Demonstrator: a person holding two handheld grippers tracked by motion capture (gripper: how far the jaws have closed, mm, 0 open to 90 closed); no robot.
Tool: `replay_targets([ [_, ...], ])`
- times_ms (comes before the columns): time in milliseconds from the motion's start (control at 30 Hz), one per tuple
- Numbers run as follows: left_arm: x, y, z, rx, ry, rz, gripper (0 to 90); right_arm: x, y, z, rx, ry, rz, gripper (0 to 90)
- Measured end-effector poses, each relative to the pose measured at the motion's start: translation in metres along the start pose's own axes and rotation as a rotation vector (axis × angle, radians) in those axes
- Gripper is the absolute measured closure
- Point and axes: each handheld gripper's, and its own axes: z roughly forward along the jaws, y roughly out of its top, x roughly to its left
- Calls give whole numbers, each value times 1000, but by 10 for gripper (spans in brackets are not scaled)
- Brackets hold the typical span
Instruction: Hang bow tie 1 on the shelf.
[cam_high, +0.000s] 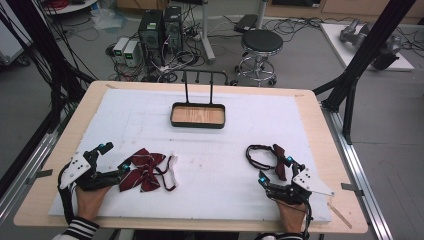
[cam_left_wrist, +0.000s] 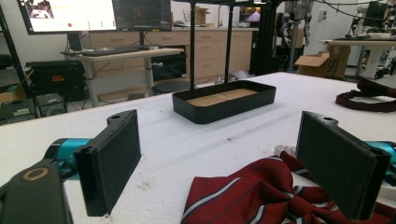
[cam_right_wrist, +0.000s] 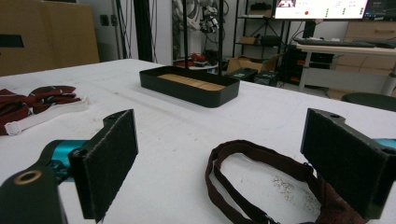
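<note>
We hold both grippers agape, empty: left gripper (cam_high: 114, 156) beside the striped maroon fabric bow tie (cam_high: 144, 170), lower left; right gripper (cam_high: 281, 167) over the dark maroon bow tie (cam_high: 280, 161); we may pinch only its thin strap (cam_right_wrist: 243, 182), letting it slip.

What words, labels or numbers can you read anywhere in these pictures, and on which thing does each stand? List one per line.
No text can be read with certainty.
Cardboard box, left gripper view: dark print, too blurred to read.
Monitor, left gripper view: screen content too small.
Monitor, right gripper view: too small.
Striped bow tie, dark bow tie, tray: no lettering.
</note>
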Motion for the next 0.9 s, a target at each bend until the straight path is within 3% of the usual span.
replay_targets([
  [900, 3, 1, 0, 8, -5, -29, 144, 0, 0, 0, 1, -1, -2, 102],
])
